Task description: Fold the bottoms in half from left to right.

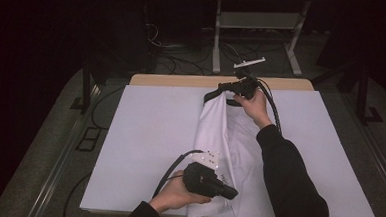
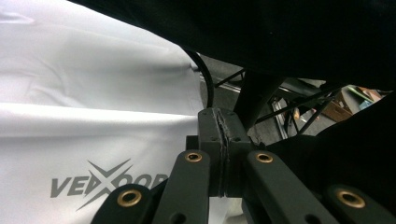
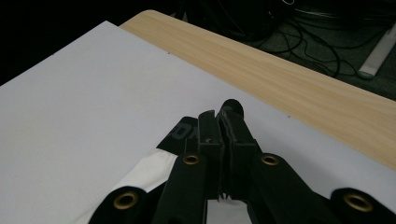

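The white garment point(image 1: 228, 155) lies lengthwise down the middle of the counter point(image 1: 144, 136), its black waistband point(image 1: 217, 93) at the far end and its near hem hanging over the near edge. It looks like a folding step: the far corner and near hem should travel together and stay taut, so the thin cloth lays over without creases. The right hand-held gripper point(image 1: 230, 88) pinches the waistband, jaws pressed together on it; the left hand-held gripper point(image 1: 229, 193) is clamped on the cloth near the hem. The fabric is smooth, lightly sheened, printed with a grey logo point(image 2: 105, 182); the counter's white sheet is matte, with a pale wood edge point(image 3: 289, 74) beyond.
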The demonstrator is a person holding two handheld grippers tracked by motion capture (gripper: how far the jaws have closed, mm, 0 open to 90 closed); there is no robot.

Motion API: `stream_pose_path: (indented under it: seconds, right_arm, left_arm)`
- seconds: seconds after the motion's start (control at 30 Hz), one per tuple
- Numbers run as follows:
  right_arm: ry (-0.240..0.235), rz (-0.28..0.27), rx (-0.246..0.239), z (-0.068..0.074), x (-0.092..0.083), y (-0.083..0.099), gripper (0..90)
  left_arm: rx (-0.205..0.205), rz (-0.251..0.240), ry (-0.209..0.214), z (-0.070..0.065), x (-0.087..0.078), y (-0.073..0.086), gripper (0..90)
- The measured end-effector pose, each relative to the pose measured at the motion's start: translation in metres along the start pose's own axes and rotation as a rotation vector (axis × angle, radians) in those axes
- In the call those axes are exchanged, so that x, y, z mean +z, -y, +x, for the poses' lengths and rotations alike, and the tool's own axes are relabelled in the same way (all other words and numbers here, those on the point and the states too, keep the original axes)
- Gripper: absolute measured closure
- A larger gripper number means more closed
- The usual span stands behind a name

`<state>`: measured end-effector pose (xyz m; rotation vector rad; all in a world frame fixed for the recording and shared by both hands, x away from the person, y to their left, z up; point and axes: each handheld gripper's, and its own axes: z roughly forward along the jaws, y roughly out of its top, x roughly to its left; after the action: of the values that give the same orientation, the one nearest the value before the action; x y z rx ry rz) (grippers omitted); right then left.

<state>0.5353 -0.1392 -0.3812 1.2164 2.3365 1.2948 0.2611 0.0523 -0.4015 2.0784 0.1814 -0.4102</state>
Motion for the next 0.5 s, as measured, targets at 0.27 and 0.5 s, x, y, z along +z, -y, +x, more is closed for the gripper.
stream_pose_path:
  seconds: [0.27, 0.5]
  right_arm:
    - [0.005, 0.012, 0.004, -0.009, -0.005, 0.003, 85.7]
    - [0.007, 0.013, 0.000, -0.019, -0.013, 0.005, 85.7]
  left_arm:
    - [0.007, -0.008, 0.020, 0.001, 0.010, -0.006, 88.5]
    - [0.008, -0.019, 0.041, 0.003, 0.024, -0.014, 88.5]
